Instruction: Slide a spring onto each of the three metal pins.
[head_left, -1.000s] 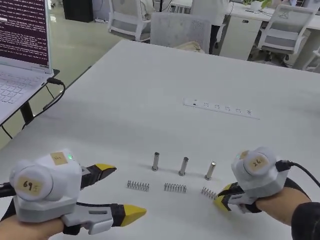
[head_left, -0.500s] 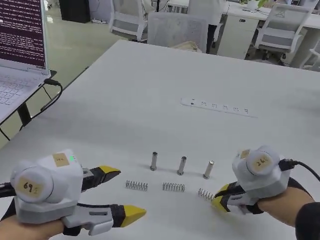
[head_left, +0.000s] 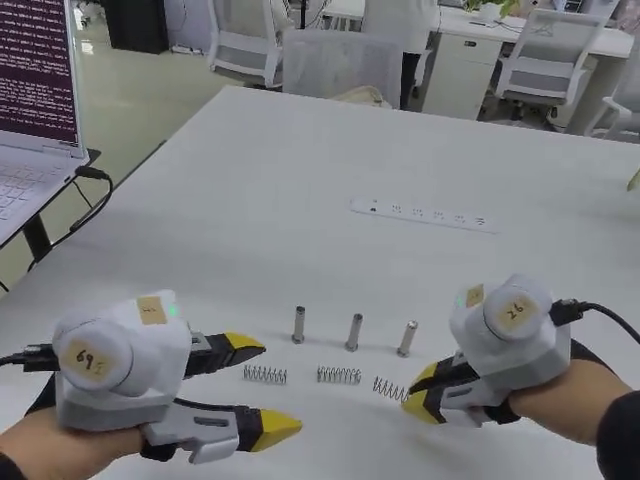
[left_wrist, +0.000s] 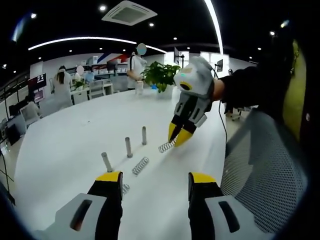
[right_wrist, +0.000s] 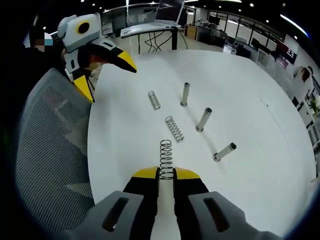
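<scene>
R tool (head_left: 412, 398) has crept in on the rightmost spring (head_left: 388, 388), jaws now pinching its end, so 1st pickup's on. L tool (head_left: 280, 388) wide open, idle. Pins (head_left: 353, 333) all bare atm.

White table (head_left: 300, 170) with power strip (head_left: 425, 213); laptop (head_left: 30, 100) at left; office chairs (head_left: 335, 62) behind; ceiling lights (left_wrist: 90, 39) lit.

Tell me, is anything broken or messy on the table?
No, nothing looks odd. The pins stand upright in a row, and the springs lie neatly in front of them. The right gripper is pinching the end of the right spring. The left gripper is open.
</scene>
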